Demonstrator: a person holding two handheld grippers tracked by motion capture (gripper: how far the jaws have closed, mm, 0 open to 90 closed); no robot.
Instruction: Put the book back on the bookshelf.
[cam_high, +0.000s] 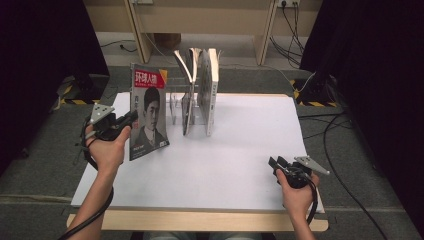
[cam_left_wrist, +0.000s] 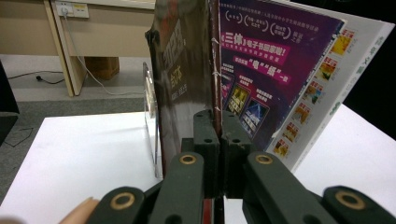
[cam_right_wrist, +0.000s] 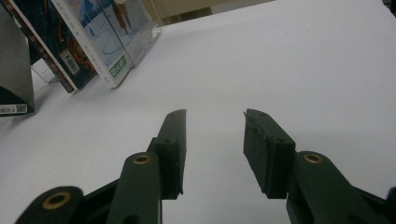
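While clamped upright, red-covered portrait magazine (cam_high: 148, 112).

You hold a glossy paper magazine (cam_high: 148, 112) in matt black plastic jaws. The rack (cam_high: 176, 107) looks like clear, smooth plastic; the tabletop (cam_high: 240, 145) is matt white, edged in pale wood.

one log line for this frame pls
left gripper: shut on magazine, held upright | right gripper: open, empty, over table | clear rack: holds other magazines
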